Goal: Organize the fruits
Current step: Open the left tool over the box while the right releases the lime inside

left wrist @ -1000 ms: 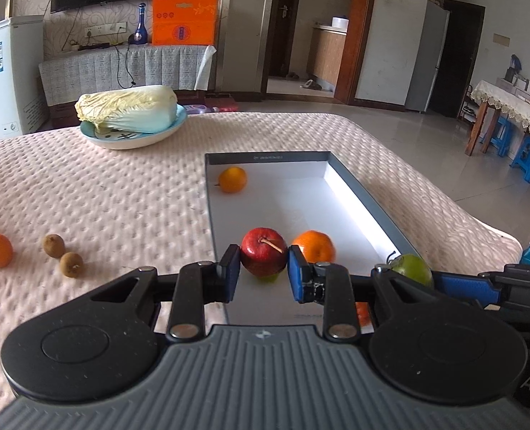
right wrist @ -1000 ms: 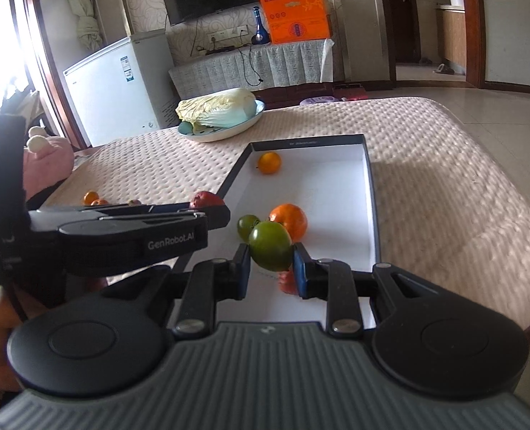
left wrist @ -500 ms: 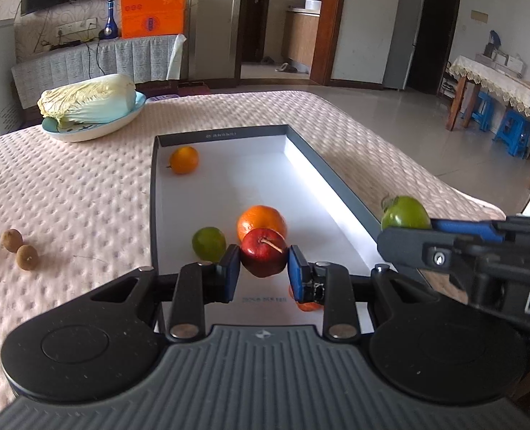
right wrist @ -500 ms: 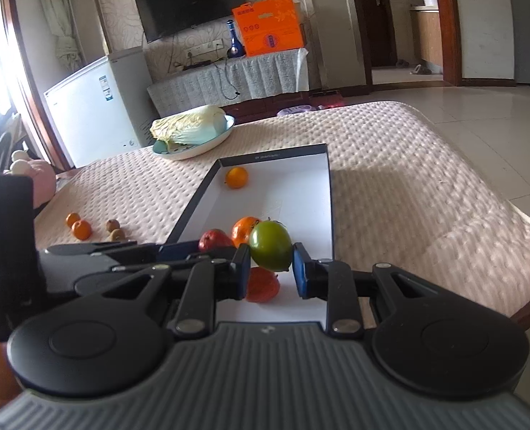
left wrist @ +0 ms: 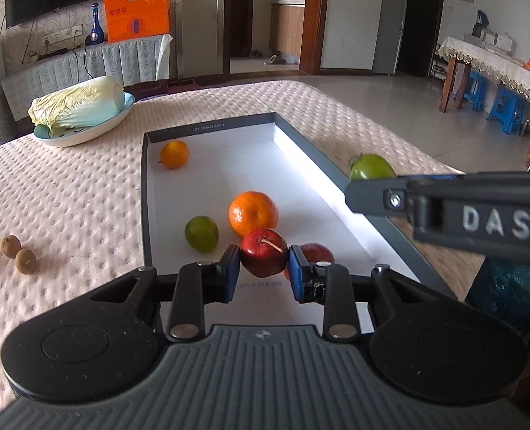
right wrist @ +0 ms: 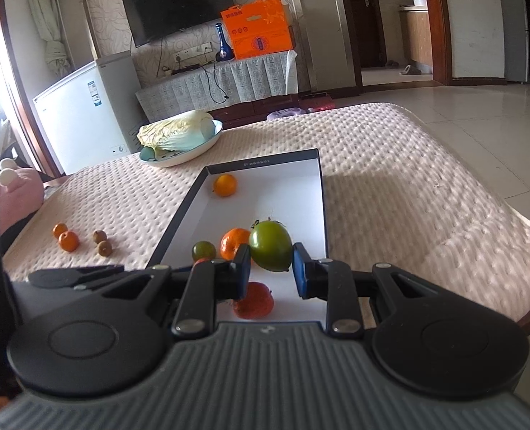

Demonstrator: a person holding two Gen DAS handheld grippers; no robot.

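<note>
Left wrist view: we list the left gripper [left wrist: 264,271], its jaws easing apart with a red apple [left wrist: 264,252] between the blue pads, which touch its sides, low over the near end of the grey-walled box [left wrist: 144,193]. Just behind the apple we count a large orange [left wrist: 252,213] and a green fruit [left wrist: 201,233]; a second red fruit [left wrist: 317,252] lies beside the right pad; a small orange [left wrist: 174,154] sits in the box's far left corner.

Right wrist view: we list the right gripper [right wrist: 271,270], pinched on a green tomato-like fruit [right wrist: 270,245] held above the box's near end.

On the pink quilted tablecloth [left wrist: 67,193], left of the box, we count two brown fruits [right wrist: 102,242] and two small oranges [right wrist: 65,237], near the table's left edge. Toward the far left corner a plate [left wrist: 85,132] carries a cabbage [left wrist: 76,104].
</note>
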